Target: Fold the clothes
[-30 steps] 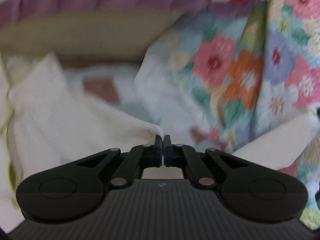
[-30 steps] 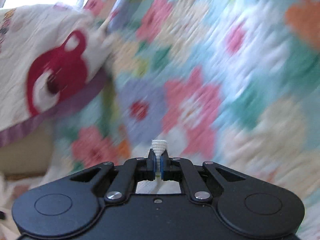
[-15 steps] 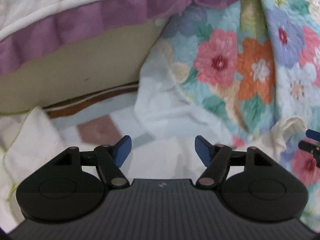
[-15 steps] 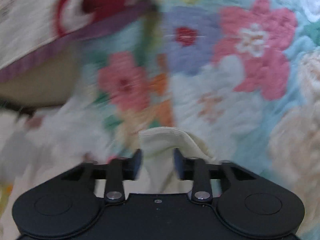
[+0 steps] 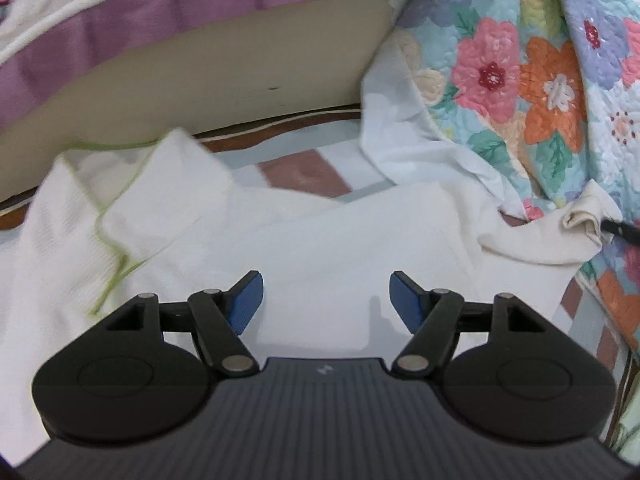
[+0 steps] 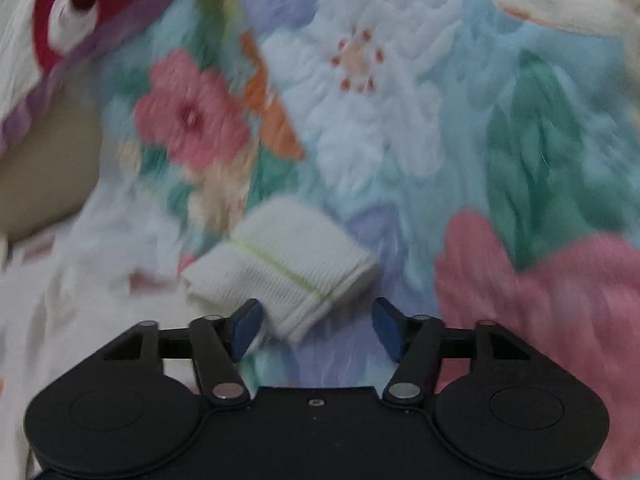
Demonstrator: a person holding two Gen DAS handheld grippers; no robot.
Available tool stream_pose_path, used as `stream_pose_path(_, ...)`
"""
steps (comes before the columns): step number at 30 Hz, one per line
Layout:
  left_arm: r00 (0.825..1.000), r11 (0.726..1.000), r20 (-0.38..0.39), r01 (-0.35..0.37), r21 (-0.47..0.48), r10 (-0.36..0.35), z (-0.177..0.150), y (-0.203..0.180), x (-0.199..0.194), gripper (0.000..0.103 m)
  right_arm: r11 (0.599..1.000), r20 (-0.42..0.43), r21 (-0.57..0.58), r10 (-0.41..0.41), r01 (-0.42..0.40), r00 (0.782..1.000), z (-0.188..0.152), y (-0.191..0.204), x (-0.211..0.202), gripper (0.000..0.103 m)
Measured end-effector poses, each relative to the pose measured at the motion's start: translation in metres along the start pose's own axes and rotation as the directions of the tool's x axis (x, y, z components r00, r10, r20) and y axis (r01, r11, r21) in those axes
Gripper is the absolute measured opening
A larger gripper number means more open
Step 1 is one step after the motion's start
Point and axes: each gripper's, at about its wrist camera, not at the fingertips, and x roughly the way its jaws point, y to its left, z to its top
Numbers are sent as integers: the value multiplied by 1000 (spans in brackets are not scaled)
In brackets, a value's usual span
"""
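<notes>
A white ribbed garment (image 5: 344,256) with thin green trim lies spread flat in the left wrist view, its trimmed edge folded at the left. My left gripper (image 5: 326,300) hovers just above it, open, with nothing between the blue pads. In the right wrist view, which is blurred, a white cuff (image 6: 288,268) with a green line lies on the floral quilt just ahead of my right gripper (image 6: 316,328). That gripper is open and the cuff sits loose between and beyond its fingers. A dark tip of the right gripper (image 5: 624,232) shows at the far right beside a bunched sleeve end (image 5: 584,216).
A floral quilt (image 5: 540,80) rises on the right and fills the right wrist view (image 6: 400,120). A white blanket with a purple border (image 5: 160,12) hangs over a beige wall (image 5: 224,92) at the back. A checked sheet (image 5: 304,172) lies under the garment.
Both grippers were shut on the white garment a second ago; both have opened and let it drop. The garment now lies flat, and the right view has shifted toward the quilt.
</notes>
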Motion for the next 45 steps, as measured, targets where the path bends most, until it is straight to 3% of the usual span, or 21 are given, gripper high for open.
stream_pose_path(3,989,990,-37,-141,8,141,-7,9,-9,69,998,16,-56,19,-19,1000,4,10,21,72)
stream_pose_path(6,988,989,-50,-145,-26,144,-11,23,-20,69,992,17,-127,27,-25,999,4,26,40,67)
stream_pose_path(7,988,989,-50,-144,-33,143,-12,28,-23,69,988,40,-143,59,-53,997,3,31,41,55)
stream_pose_path(8,985,986,-53,-163,-27,162,-13,31,-24,69,982,62,-179,76,-63,995,5,37,38,15)
stream_pose_path(10,979,980,-51,-199,-17,198,-14,36,-26,69,963,145,-270,60,-19,988,15,52,21,16)
stream_pose_path(12,977,978,-41,-209,-14,208,-13,39,-30,69,940,324,-330,28,85,946,32,64,-18,15)
stream_pose_path(14,975,976,-29,-220,-2,220,-13,40,-32,69,935,442,-299,-43,192,896,54,60,-51,15)
stream_pose_path(15,974,974,-32,-225,3,225,-11,38,-28,69,929,476,-283,-80,238,876,63,55,-62,14)
stream_pose_path(17,973,974,-39,-228,-3,228,-13,40,-26,69,894,488,-287,-172,344,855,73,48,-67,12)
stream_pose_path(19,973,974,-45,-226,-9,225,-14,43,-23,69,853,423,-344,-233,393,876,75,42,-52,12)
stream_pose_path(22,976,976,-44,-216,-33,214,-13,53,-22,69,858,294,-390,-227,333,929,64,36,-31,12)
stream_pose_path(24,979,977,-32,-205,-62,203,-9,64,-24,69,839,247,-429,-248,335,937,52,43,-22,12)
stream_pose_path(25,979,976,-19,-202,-77,201,-4,70,-26,69,834,235,-438,-254,336,938,49,48,-20,16)
stream_pose_path(27,976,975,24,-213,-60,215,8,77,-27,71,831,221,-443,-262,336,939,46,59,-18,38)
stream_pose_path(28,973,974,49,-223,-29,225,17,79,-26,73,834,219,-444,-254,328,942,44,62,-22,44)
stream_pose_path(31,974,975,65,-219,33,216,42,84,-10,78,834,230,-485,-170,264,958,45,85,-32,49)
stream_pose_path(34,973,972,54,-228,54,225,59,85,15,78,830,240,-540,-10,142,971,53,114,-38,55)
stream_pose_path(37,970,967,46,-244,81,241,58,78,32,78,806,228,-592,161,6,960,58,140,-32,54)
stream_pose_path(41,965,958,35,-264,116,262,57,68,54,81,748,62,-639,284,-181,957,55,172,-5,53)
stream_pose_path(45,959,947,24,-283,151,283,56,57,75,81,683,-158,-667,263,-299,952,34,194,39,54)
